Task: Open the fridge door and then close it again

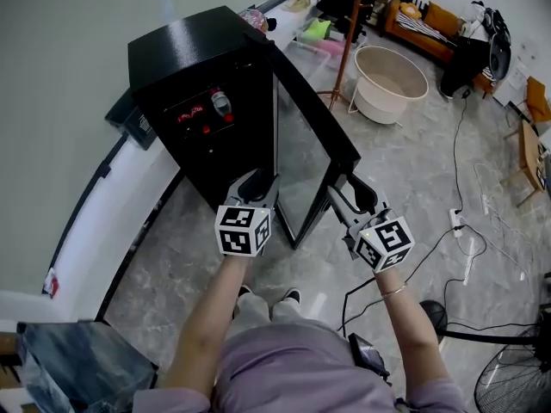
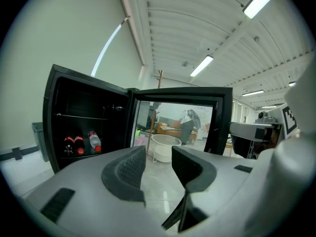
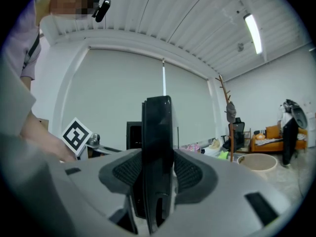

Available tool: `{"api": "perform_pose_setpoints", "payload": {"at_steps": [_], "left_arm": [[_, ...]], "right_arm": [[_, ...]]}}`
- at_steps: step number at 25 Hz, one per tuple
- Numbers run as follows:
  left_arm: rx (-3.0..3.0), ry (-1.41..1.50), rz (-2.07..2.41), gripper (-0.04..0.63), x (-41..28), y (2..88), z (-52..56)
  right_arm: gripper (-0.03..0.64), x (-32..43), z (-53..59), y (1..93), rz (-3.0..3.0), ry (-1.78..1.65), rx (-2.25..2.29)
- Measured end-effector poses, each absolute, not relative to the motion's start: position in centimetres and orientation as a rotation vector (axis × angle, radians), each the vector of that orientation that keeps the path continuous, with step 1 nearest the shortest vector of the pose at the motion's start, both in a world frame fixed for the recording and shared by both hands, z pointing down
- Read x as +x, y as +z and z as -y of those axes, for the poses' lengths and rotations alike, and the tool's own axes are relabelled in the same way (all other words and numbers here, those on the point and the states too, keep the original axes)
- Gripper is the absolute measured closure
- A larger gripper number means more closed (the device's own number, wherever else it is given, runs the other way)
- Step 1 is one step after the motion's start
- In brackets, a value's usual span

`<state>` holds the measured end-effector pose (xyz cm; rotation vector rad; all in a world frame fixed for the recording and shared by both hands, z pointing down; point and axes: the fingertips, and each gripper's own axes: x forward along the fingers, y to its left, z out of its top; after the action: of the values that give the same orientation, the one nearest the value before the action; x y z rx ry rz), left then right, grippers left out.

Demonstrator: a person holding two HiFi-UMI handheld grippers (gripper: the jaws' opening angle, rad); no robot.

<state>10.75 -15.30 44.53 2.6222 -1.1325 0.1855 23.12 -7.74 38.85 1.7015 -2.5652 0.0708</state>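
Observation:
A small black fridge (image 1: 185, 93) stands by the wall with its glass door (image 1: 301, 140) swung wide open. Inside are a bottle (image 1: 221, 103) and red cans (image 1: 194, 116). My right gripper (image 1: 346, 189) is shut on the door's free edge; in the right gripper view the black edge (image 3: 157, 132) stands upright between the pads, with the right gripper (image 3: 157, 177) closed around it. My left gripper (image 1: 256, 184) hovers in front of the fridge's opening, beside the door. The left gripper (image 2: 158, 163) is open with nothing between its pads, facing the door (image 2: 177, 95) and the bottle (image 2: 95, 141).
A white tub (image 1: 392, 83) and a wooden coat stand (image 1: 346, 46) stand behind the door. Cables and a power strip (image 1: 456, 222) lie on the floor at right, with a fan (image 1: 516, 377) at the lower right. A dark box (image 1: 77, 364) sits at the lower left.

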Motion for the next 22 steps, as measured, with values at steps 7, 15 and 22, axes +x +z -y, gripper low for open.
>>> {"api": "perform_pose_setpoints", "payload": {"at_steps": [7, 15, 22], "left_arm": [[2.580, 0.179, 1.198, 0.443, 7.1, 45.0, 14.9], [2.532, 0.172, 1.266, 0.445, 2.8, 45.7, 14.1], [2.510, 0.195, 1.298, 0.444, -0.1, 46.5, 13.5]], "right_arm": [[0.433, 19.0, 7.3, 39.0, 2.617, 0.057, 1.596], [0.437, 14.0, 7.7, 38.7, 2.677, 0.019, 1.473], [0.430, 10.2, 8.8, 38.6, 2.714, -0.027, 1.355]]}}
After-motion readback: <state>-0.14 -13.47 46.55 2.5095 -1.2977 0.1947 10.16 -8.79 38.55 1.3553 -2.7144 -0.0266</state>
